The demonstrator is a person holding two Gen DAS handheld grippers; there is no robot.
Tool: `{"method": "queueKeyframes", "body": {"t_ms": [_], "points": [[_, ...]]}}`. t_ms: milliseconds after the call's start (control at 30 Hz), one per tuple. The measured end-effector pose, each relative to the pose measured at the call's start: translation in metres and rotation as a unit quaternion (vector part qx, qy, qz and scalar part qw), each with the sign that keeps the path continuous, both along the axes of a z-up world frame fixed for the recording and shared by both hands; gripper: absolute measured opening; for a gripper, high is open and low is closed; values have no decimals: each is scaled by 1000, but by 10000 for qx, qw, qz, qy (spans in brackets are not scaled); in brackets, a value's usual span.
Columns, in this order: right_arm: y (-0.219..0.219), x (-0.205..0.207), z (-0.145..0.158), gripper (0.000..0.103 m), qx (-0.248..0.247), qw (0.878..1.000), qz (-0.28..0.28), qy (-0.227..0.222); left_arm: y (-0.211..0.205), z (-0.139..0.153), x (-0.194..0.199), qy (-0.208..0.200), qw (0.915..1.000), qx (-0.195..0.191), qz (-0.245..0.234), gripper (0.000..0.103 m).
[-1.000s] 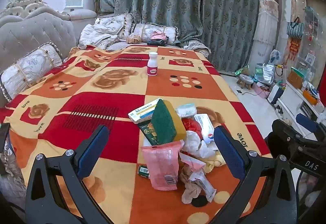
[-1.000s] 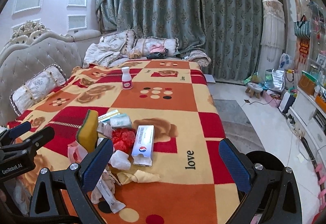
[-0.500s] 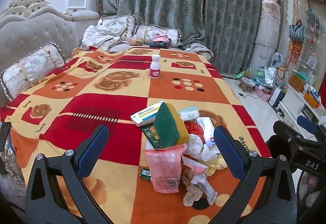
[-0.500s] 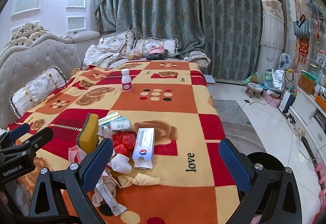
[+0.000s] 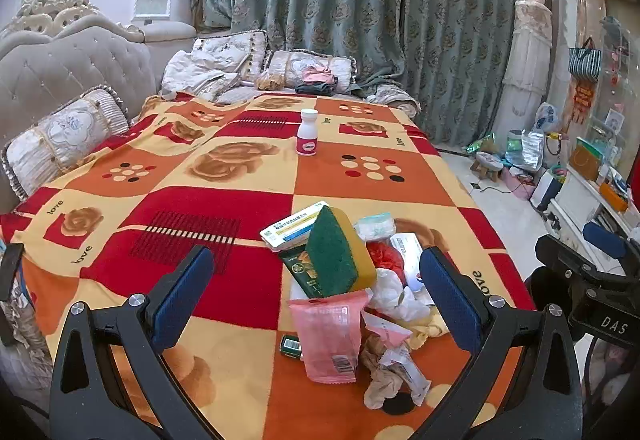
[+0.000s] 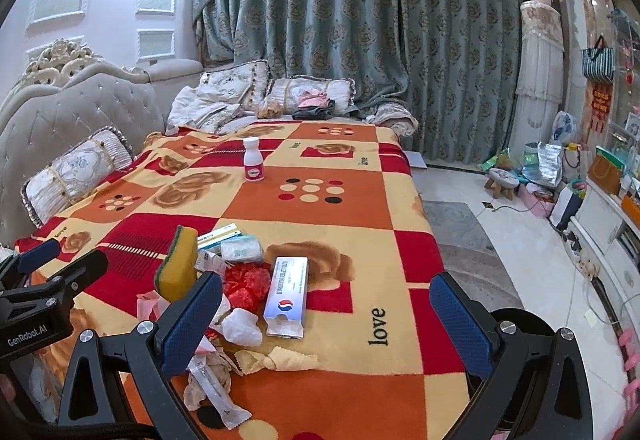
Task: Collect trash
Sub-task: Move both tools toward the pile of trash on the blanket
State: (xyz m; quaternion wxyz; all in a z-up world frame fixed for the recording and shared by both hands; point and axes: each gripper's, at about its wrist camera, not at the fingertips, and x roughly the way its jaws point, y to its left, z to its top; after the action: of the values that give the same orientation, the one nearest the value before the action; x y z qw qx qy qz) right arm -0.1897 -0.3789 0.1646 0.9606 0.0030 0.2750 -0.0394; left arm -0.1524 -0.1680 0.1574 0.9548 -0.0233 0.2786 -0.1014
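Both grippers hang over the near edge of the bed, fingers spread wide and holding nothing. The left gripper (image 5: 316, 292) frames the trash pile (image 5: 352, 292) between its blue fingers (image 5: 182, 292); the right gripper (image 6: 326, 324) sits further right, so the pile lies by its left finger and bare blanket (image 6: 360, 392) fills the gap.

The pile rests on the near part of the red, orange and cream checked blanket. Nearest in the left view is a crumpled tan wrapper (image 5: 382, 384) and a pink plastic packet (image 5: 330, 336) with a barcode, a small dark green item just beside it. Behind these a green-and-yellow sponge (image 5: 340, 252) stands tilted on edge against a green packet (image 5: 306, 272), with white crumpled tissue (image 5: 394, 294) and something red to its right. A white-and-green medicine box (image 5: 294, 226) lies at the pile's far side.

The right view shows what the left mostly hides: a long white carton (image 6: 288, 290) with a red-and-blue round logo, lying flat and open at its near end, and a knotted cream cloth strip (image 6: 280, 358).

Well apart, mid-bed, a white bottle (image 5: 307, 132) with a pink label stands upright. Pillows (image 5: 64, 136) and grey-green curtains (image 5: 360, 20) lie beyond.
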Motion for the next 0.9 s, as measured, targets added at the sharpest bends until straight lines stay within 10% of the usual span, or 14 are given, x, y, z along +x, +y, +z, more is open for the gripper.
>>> {"method": "queueKeyframes", "body": {"t_ms": [900], "points": [[1, 0, -19, 103, 138, 9994, 186, 246, 3, -13, 6, 146, 9998, 61, 120, 102]]}}
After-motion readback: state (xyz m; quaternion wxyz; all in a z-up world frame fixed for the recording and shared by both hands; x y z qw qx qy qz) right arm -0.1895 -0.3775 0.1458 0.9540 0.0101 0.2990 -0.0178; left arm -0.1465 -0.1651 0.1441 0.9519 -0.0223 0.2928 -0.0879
